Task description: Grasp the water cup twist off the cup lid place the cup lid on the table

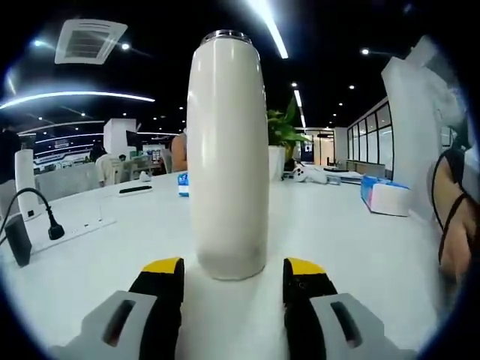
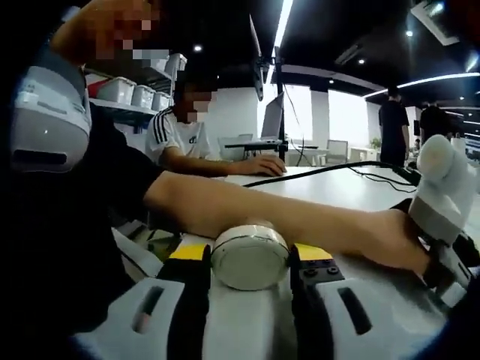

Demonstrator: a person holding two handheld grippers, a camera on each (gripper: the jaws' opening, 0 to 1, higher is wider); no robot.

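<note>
A tall white water cup [image 1: 227, 157] stands upright on the white table [image 1: 360, 240], its top a bare metal rim with no lid on it. My left gripper [image 1: 234, 271] is open, its yellow-tipped jaws on either side of the cup's base with a small gap on each side. In the right gripper view, the round white cup lid [image 2: 250, 257] lies on its side between the jaws of my right gripper [image 2: 250, 264], which is shut on it. Whether the lid touches the table I cannot tell.
A person's forearm [image 2: 285, 214] crosses just behind the lid towards the left gripper [image 2: 444, 196] at the right. A seated person [image 2: 184, 139] works at a laptop. A power strip [image 1: 82, 225], a potted plant [image 1: 281, 139] and a tissue box [image 1: 386, 196] stand on the table.
</note>
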